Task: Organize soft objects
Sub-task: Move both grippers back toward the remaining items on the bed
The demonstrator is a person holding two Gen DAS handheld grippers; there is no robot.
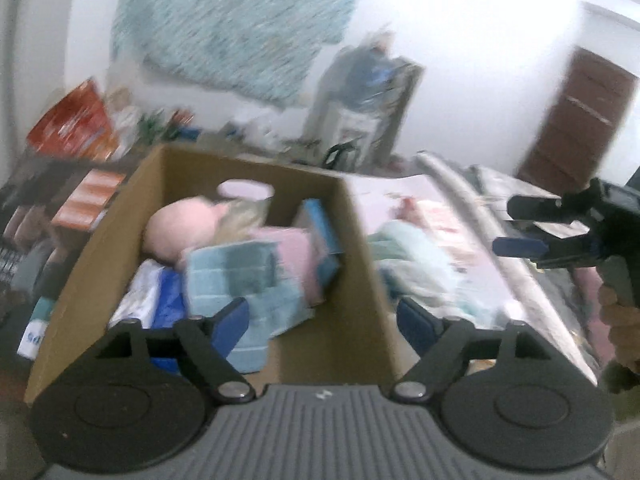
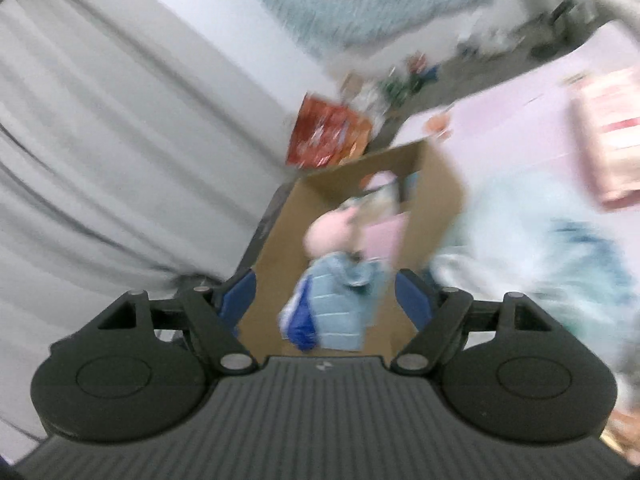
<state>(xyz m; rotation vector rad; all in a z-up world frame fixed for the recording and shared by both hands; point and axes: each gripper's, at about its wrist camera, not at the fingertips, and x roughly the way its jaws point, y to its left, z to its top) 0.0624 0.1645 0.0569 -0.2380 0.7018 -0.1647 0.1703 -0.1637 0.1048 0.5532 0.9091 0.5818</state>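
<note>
both grippers, left gripper [image 1: 322, 316] and right gripper [image 2: 325, 300], have fingers open and empty. blue towel [image 1: 244, 276] lies in the box [image 1: 360, 240], picture centre. next, reach soft things at right slowly.

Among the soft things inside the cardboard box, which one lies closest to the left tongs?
The light blue quilted cloth. It lies at the near end of the box, just beyond the blue pads, while the pink plush sits farther back.

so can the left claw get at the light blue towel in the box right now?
Probably yes. The left claw is open and empty above the cardboard box; the light blue towel lies on top of the pile, nothing covering it.
</note>
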